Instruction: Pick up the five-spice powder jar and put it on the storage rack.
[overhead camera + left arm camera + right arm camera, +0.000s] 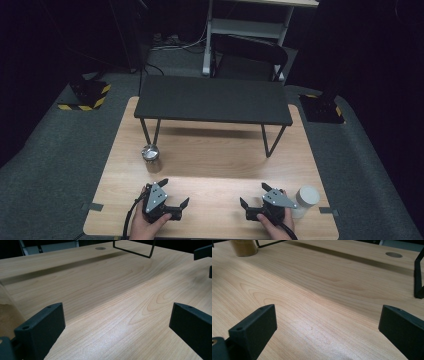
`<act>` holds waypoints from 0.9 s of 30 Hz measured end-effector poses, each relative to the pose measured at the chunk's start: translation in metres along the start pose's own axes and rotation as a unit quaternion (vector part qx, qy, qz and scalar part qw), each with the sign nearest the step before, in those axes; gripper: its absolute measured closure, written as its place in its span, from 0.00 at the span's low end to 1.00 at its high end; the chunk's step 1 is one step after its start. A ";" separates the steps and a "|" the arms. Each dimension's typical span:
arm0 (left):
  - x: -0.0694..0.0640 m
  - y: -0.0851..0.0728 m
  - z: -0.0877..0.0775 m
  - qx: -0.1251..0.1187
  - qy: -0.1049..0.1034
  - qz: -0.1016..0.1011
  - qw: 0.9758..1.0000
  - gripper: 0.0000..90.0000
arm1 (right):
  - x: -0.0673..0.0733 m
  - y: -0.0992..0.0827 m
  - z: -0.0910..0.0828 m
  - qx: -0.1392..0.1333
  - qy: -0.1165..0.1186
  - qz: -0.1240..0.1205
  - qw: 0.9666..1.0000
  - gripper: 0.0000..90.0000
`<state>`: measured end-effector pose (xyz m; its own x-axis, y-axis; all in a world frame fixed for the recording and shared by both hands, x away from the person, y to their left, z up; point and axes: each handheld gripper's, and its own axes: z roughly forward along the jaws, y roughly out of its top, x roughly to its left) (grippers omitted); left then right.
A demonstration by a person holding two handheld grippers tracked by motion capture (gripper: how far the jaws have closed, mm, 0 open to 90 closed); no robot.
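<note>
Two grippers rest low over the near edge of a light wooden table [210, 165], one in each of the person's hands, both with jaws spread wide and bare wood between them; neither has hold of anything.

Left gripper [175, 194]: held at the near left of the table, jaws angled toward the centre. In the left gripper view the two black jaws stand far apart at the bottom corners, wood grain between them. Right gripper [254, 194]: near right, mirrored, jaws also pointing inward; the right gripper view gives the same wide gap over empty tabletop.

Nearest things. White-lidded container [306, 200]: stands just beside the right gripper on its outer side, close to the table's right edge; whether the hand touches it cannot be told. Metal-lidded jar [150, 158]: upright, beyond the left gripper toward the far side, apart from it, just in front of the rack's left legs. In the right gripper view its lower part shows at the top left, filled with something tan [243, 247]. In the left gripper view a clear wall with brownish contents sits at the far left edge.

Farther out. Black low shelf [212, 105] on thin wire legs spans the far half of the table, its shadow lying across the wood beneath. Open tabletop lies between the two grippers; no object stands between either gripper and its nearest container.

Surroundings: grey carpet, black-and-yellow striped floor plates at both sides.
</note>
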<state>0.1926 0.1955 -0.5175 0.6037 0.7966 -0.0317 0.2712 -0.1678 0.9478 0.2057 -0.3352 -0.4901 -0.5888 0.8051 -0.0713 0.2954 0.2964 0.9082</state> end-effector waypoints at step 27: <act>0.002 -0.005 -0.003 -0.015 0.002 -0.017 1.000 0.01 | -0.002 -0.003 -0.003 -0.004 0.007 0.007 1.000 0.00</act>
<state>0.1904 0.2001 -0.5217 0.5921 0.8035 -0.0624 0.2692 -0.1241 0.9551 0.2038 -0.3396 -0.4908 -0.5958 0.8014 -0.0528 0.2981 0.2817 0.9120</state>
